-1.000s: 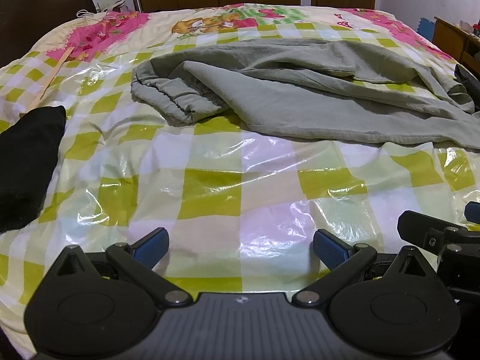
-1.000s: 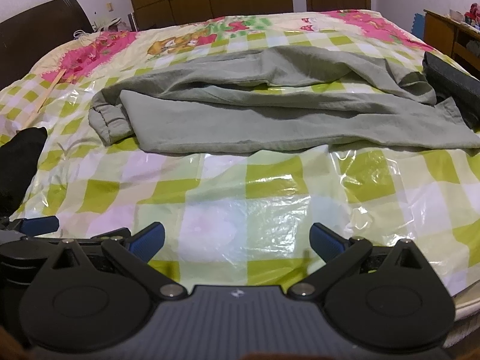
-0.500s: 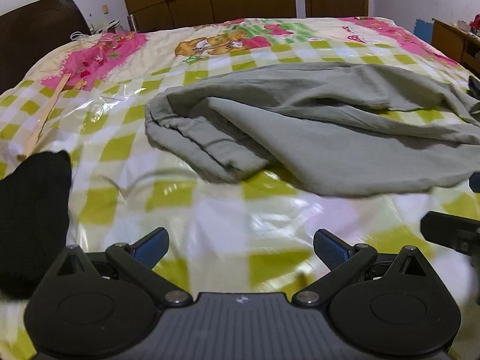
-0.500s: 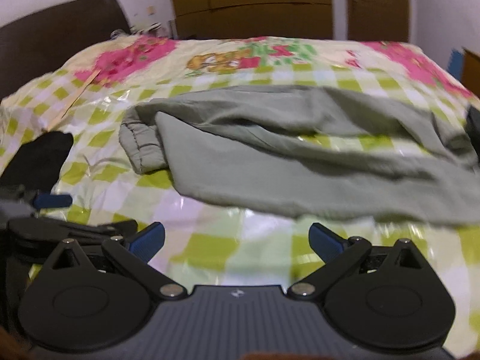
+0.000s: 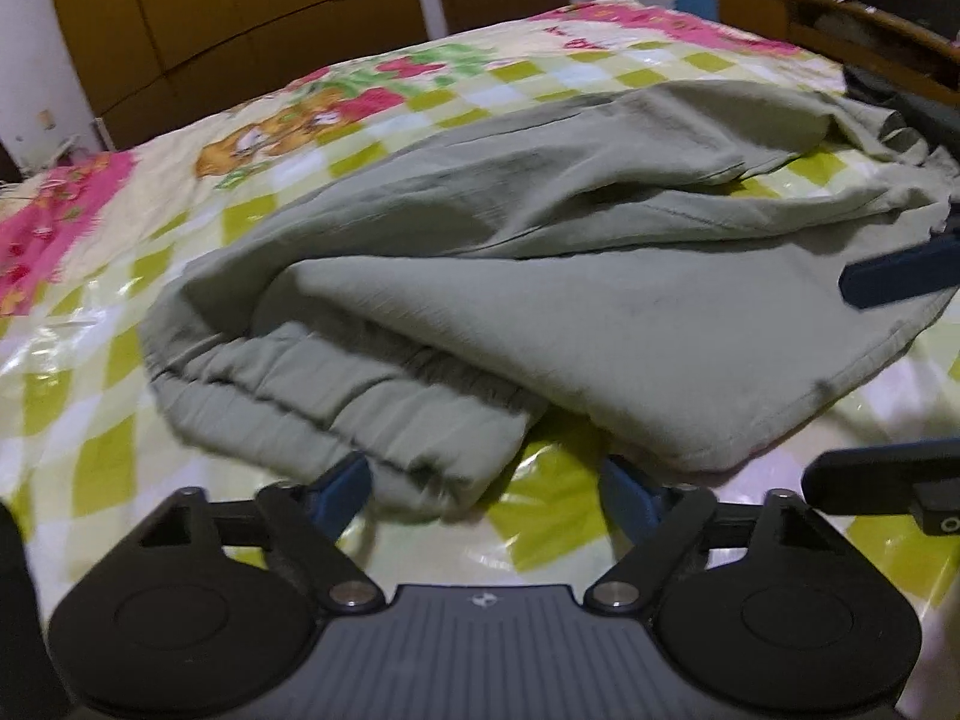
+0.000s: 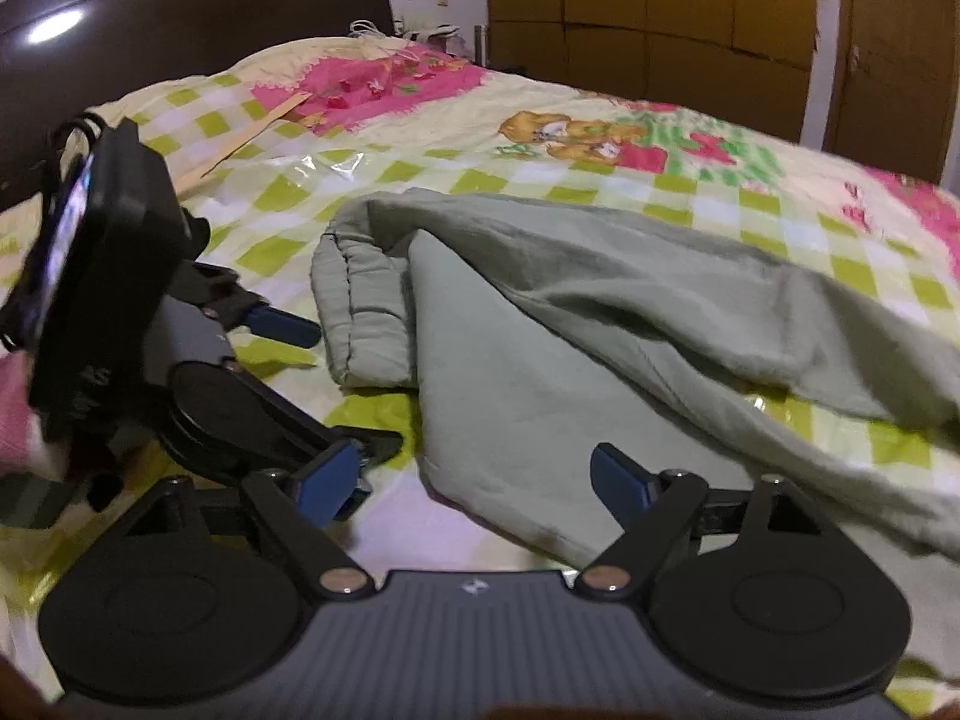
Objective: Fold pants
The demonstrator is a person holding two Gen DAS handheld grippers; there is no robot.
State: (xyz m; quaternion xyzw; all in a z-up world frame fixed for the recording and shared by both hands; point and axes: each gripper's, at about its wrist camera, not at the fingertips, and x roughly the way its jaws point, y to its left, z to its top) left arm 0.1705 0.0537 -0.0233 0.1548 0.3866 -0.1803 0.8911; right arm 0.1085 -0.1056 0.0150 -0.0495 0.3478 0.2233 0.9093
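On the bed (image 5: pixel 108 312), under a glossy clear plastic sheet (image 6: pixel 336 165) that glints over a checked yellow-green and white bedspread (image 5: pixel 540 522) with pink cartoon prints, lie the pants (image 5: pixel 600 276): soft, matte grey-green cloth, crumpled in loose overlapping folds. Their gathered, ribbed waistband (image 5: pixel 336 396) bulges toward the near edge, with a flat leg panel draped over it, its stitched hem running along the right.

Nearest me, the left hand-held gripper (image 5: pixel 486 483) has its blue-padded jaws closing, the waistband's lower corner lying between them; the pads do not yet seem to press on it. Just to the right, the right hand-held gripper (image 6: pixel 474 474) is closing too, the flat panel's bottom edge sitting between its blue pads, not visibly pinched. The two black tools stand close beside each other, and a pink sleeve (image 6: pixel 15 414) shows behind the left one.

A thin wooden stick (image 6: pixel 252 135) rests on the far left of the bed. Beyond are a dark glossy headboard (image 6: pixel 198 12), brown wooden wardrobes (image 5: pixel 240 18) and a low wooden cabinet (image 5: pixel 840 24).
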